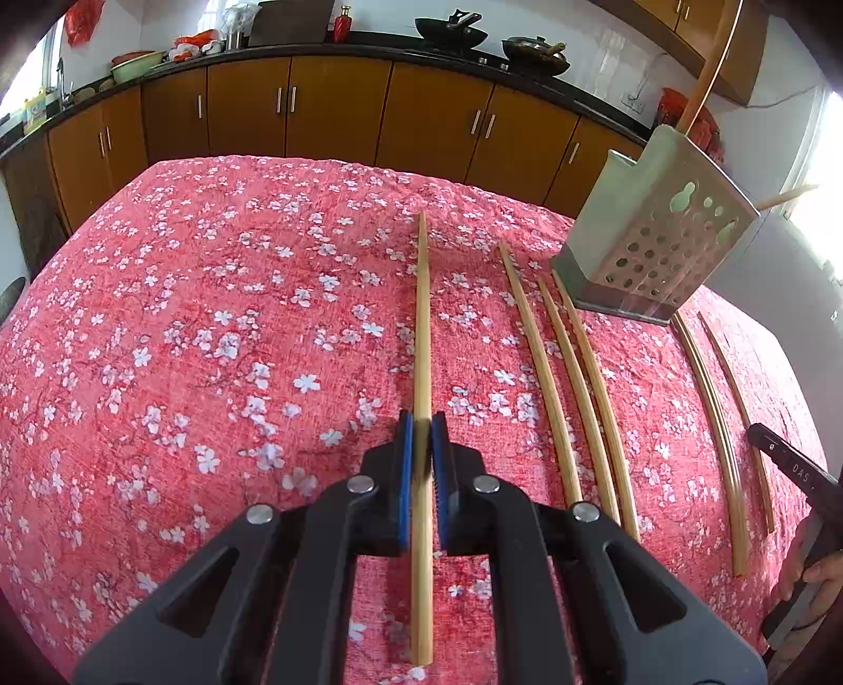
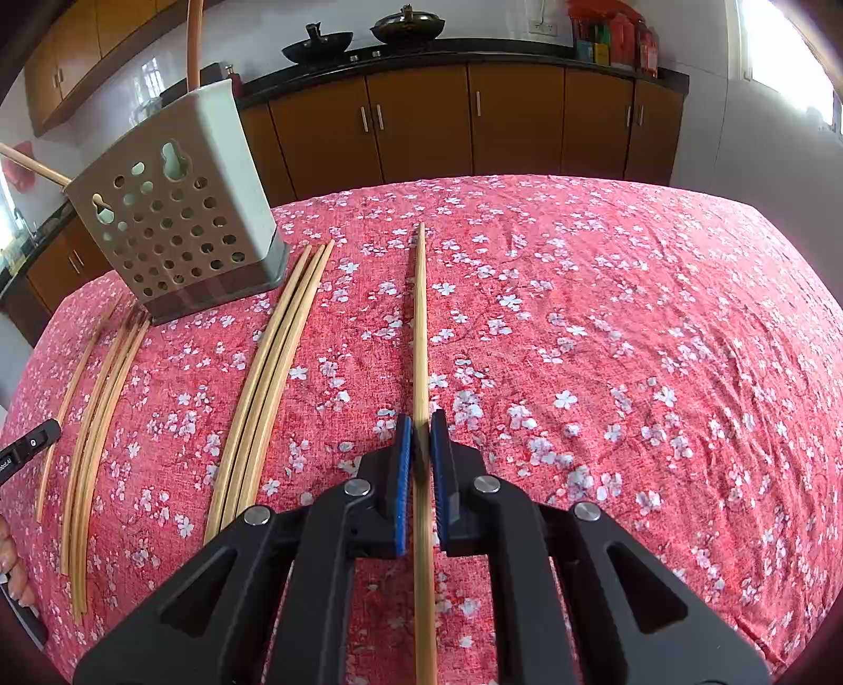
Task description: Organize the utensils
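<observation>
My left gripper (image 1: pixel 421 421) is shut on a bamboo chopstick (image 1: pixel 422 326) that points away over the red floral tablecloth. My right gripper (image 2: pixel 420 421) is shut on another bamboo chopstick (image 2: pixel 420 326), also pointing away. Whether either chopstick rests on the cloth or is lifted I cannot tell. A grey perforated utensil holder (image 1: pixel 653 242) stands at the right in the left wrist view and at the left in the right wrist view (image 2: pixel 174 211), with two chopsticks sticking out of its top. Several loose chopsticks (image 1: pixel 569 369) lie on the cloth beside it, also in the right wrist view (image 2: pixel 263 390).
The table is covered by a red cloth with white blossoms (image 1: pixel 211 342). More chopsticks (image 2: pixel 89 421) lie in front of the holder. Brown kitchen cabinets (image 1: pixel 337 110) and a black counter with woks (image 1: pixel 453 31) run behind the table.
</observation>
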The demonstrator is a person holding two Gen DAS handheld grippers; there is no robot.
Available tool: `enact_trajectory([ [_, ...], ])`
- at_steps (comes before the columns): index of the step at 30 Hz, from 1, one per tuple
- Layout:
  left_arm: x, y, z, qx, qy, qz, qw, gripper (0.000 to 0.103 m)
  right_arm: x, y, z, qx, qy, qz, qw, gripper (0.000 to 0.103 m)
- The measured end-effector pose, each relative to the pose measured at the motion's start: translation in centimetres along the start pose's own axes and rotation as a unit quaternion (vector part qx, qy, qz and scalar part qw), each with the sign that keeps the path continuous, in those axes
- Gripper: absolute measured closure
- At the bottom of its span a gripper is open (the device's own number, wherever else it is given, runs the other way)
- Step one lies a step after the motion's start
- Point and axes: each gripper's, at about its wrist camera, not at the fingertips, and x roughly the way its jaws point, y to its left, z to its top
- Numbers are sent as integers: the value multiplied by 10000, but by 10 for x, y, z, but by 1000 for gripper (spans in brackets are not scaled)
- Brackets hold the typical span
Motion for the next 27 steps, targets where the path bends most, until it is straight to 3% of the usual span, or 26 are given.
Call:
enact_trajectory([
  [27,-14,-9,-10,256,28,203,9995,95,-28,-5,-17,50,-100,141,9998,96],
])
